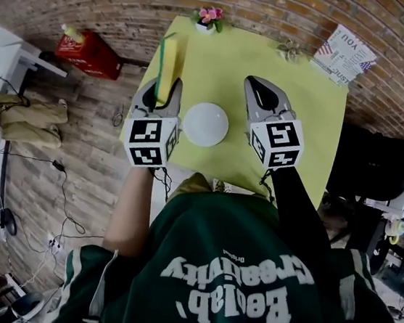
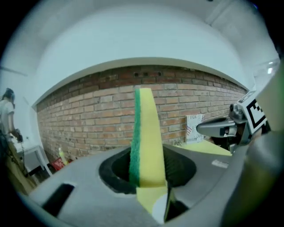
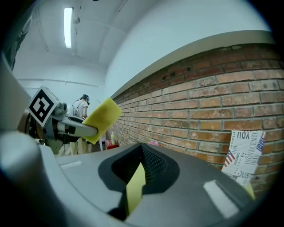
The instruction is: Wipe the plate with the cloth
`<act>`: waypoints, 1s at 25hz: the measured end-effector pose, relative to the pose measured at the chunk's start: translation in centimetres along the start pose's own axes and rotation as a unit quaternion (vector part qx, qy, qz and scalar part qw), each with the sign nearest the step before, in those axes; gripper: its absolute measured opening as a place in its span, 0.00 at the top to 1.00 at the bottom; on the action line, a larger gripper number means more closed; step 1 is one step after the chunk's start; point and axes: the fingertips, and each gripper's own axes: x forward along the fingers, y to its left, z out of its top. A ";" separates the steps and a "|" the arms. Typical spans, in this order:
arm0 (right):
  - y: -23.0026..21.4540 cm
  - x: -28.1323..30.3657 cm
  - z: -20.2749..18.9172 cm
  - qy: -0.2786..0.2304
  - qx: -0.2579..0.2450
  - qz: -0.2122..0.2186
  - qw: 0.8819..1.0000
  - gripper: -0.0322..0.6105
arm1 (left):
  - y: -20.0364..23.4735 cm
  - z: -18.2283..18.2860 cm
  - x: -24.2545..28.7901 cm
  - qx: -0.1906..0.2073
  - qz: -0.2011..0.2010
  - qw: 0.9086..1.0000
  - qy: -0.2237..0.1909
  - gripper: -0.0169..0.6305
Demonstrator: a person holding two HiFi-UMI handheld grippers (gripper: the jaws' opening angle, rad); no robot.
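Observation:
A round white plate (image 1: 205, 124) lies near the front of the yellow-green table (image 1: 302, 118), between my two grippers. My left gripper (image 1: 165, 90) hovers left of the plate, shut on a yellow sponge (image 1: 166, 69) with a green scouring side; the sponge stands upright out of the jaws. The left gripper view shows the sponge (image 2: 146, 137) pinched between the jaws (image 2: 146, 170). My right gripper (image 1: 259, 84) hangs right of the plate, jaws together and holding nothing. In the right gripper view (image 3: 141, 162) only a sliver of table shows between them; the sponge (image 3: 102, 119) appears at left.
A small pot of pink flowers (image 1: 209, 17) stands at the table's far edge. A printed card (image 1: 344, 54) leans on the brick wall at the far right corner. A red box (image 1: 87, 54) sits on the floor to the left. A black chair (image 1: 373, 167) stands right of the table.

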 end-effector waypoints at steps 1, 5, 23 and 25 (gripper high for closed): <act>0.1 0.0 0.4 -0.004 -0.001 0.001 1.000 0.93 | 0.1 1.2 -0.4 0.008 -0.001 1.000 -0.024 0.77; 0.5 0.2 1.5 -0.015 -0.026 0.006 1.000 0.93 | 0.4 3.9 -1.4 0.022 -0.001 0.997 -0.077 0.76; 2.0 0.7 2.2 -0.018 -0.044 0.022 0.999 0.93 | 0.3 5.0 -1.7 0.020 -0.008 0.995 -0.095 0.76; 2.2 0.7 2.1 -0.018 -0.043 0.024 0.999 0.93 | 0.2 4.8 -1.8 0.019 -0.009 0.995 -0.093 0.76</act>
